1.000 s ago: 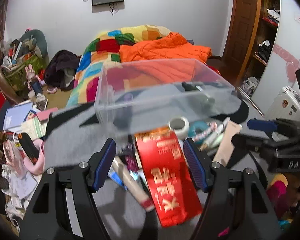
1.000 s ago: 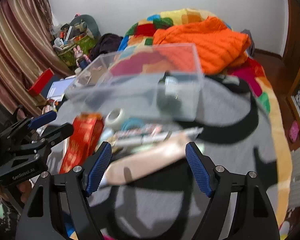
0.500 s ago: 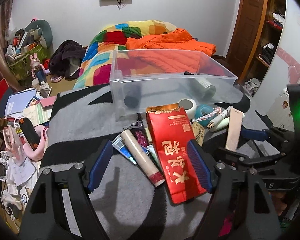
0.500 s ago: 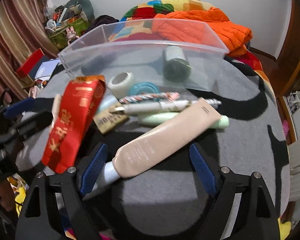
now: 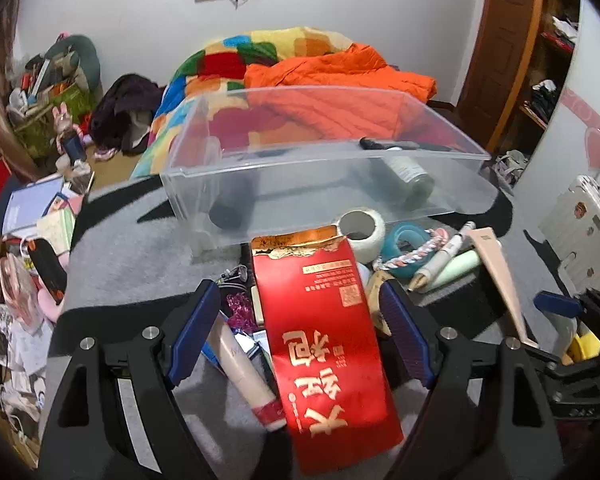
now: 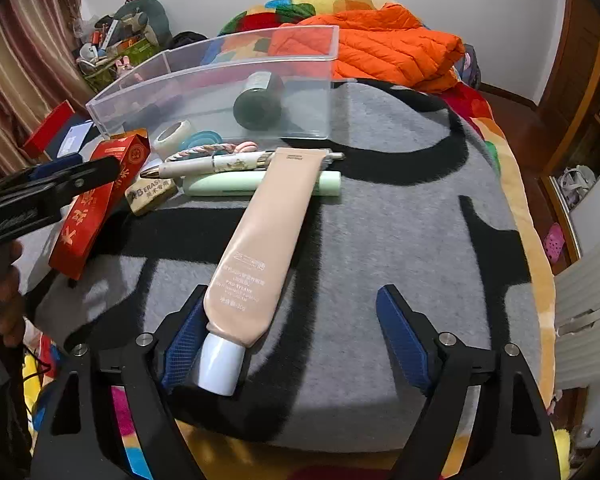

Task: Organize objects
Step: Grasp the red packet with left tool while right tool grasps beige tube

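Now, both grippers low over the grey blanket, with the clear bin as landmark. Loose items are heaped just in front of the bin's near wall, likely staged for sorting into it; a dark bottle already lies inside. Left gripper: jaws wide and opening, straddling the red carton, pads not touching it. Carton's long axis runs from the bin toward the camera, torn gold end nearest the bin. Right gripper: jaws wide, closing, around the beige tube; white cap just beside the left pad, contact unclear. Tube's long axis lies diagonal, crimped end toward the bin, resting over a pale green tube and a pen
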The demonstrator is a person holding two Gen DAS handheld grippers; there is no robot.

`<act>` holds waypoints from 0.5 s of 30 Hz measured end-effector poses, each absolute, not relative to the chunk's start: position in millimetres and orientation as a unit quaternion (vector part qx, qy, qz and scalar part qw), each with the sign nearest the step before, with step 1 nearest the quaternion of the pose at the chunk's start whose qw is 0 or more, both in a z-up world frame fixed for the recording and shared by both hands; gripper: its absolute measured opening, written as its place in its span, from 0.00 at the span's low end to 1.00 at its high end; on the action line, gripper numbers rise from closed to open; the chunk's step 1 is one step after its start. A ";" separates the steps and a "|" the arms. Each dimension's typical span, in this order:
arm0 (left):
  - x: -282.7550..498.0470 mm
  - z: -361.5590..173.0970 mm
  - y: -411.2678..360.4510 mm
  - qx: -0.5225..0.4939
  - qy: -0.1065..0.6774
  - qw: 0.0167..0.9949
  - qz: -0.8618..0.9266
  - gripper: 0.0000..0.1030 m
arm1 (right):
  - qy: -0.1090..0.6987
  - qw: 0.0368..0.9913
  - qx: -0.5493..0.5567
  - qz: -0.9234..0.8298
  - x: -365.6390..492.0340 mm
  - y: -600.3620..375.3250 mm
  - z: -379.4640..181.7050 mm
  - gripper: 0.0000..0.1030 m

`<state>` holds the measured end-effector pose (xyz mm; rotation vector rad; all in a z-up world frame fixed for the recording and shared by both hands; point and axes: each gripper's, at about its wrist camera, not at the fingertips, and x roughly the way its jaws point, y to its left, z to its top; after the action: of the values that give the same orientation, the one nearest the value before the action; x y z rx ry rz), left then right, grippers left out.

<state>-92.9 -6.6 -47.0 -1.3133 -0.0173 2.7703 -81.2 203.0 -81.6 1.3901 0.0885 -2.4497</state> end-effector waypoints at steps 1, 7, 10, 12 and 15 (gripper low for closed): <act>-94.0 -48.6 -7.5 -0.429 -0.009 0.035 0.903 0.80 | 0.031 0.163 0.484 -0.859 -80.4 205.0 -81.6 0.71; -96.2 -52.8 -14.9 -0.427 -0.037 0.021 0.903 0.67 | 0.022 0.161 0.464 -0.871 -77.4 213.3 -81.9 0.51; -97.8 -56.4 -13.3 -0.430 -0.038 0.019 0.902 0.55 | 0.015 0.162 0.458 -0.874 -76.1 215.9 -80.5 0.35; -98.9 -58.6 -11.8 -0.430 -0.036 0.016 0.902 0.54 | 0.012 0.166 0.457 -0.874 -75.4 216.7 -80.2 0.26; -98.4 -57.5 -7.6 -0.421 -0.027 0.007 0.907 0.53 | 0.014 0.161 0.454 -0.876 -73.5 218.2 -80.1 0.17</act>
<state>-98.4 -7.6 -57.5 -1.3163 -0.0854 2.8351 -73.5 218.2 -80.1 1.2950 0.0407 -2.5017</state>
